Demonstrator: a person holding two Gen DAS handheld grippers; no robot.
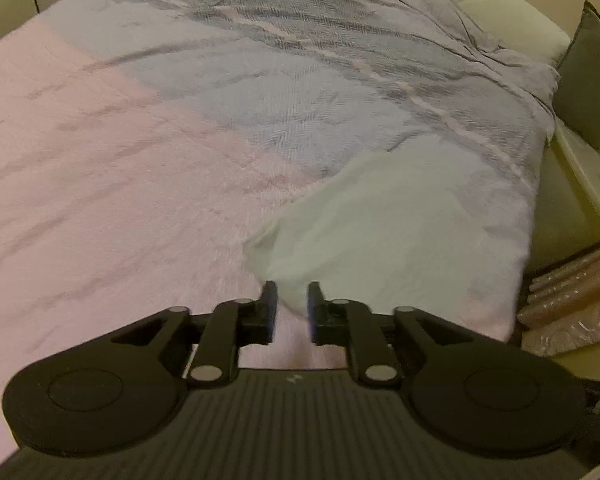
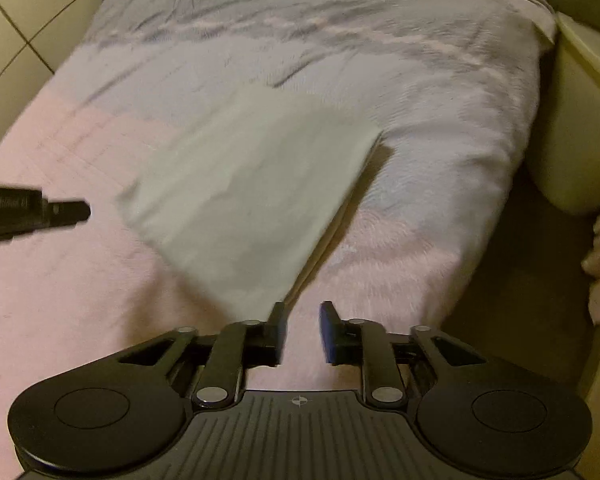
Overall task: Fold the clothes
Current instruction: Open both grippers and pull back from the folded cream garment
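A pale white folded cloth lies flat on the pink and grey bedspread; it also shows in the right wrist view. My left gripper is open, its fingertips just at the cloth's near corner, holding nothing. My right gripper is open and empty, just short of the cloth's near right corner. The left gripper's tip shows in the right wrist view at the left, beside the cloth's left edge.
The bedspread covers the bed, pink near, grey far. A cream bin stands at the bed's right. A dark green cushion and wrapped rolls lie right. Tiled floor shows left.
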